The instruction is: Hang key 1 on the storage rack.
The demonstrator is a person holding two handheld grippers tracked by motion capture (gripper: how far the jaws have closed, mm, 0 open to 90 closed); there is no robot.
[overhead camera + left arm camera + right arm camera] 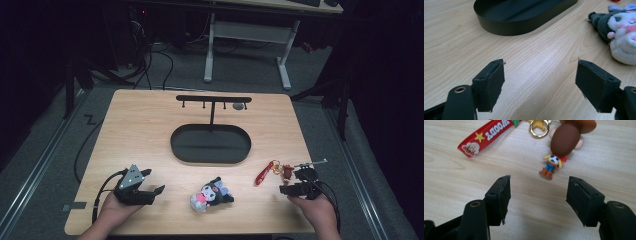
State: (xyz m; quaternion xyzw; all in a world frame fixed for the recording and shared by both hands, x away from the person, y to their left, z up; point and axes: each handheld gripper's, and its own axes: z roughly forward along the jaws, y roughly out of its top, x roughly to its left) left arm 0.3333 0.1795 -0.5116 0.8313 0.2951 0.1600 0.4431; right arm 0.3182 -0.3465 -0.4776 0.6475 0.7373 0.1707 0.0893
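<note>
The cowboy keychain (557, 147) lies on the worktop (150, 135) at twelve o'clock of the right gripper (539, 195), fingers apart. Light, rigid figure; probably best pinched across its head.

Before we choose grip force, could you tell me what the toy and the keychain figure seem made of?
Toy: soft fuzzy plush by its nap.
Figure: smooth, glossy moulded plastic or rubber, probably.
Its strap: red, likely rubbery.
</note>
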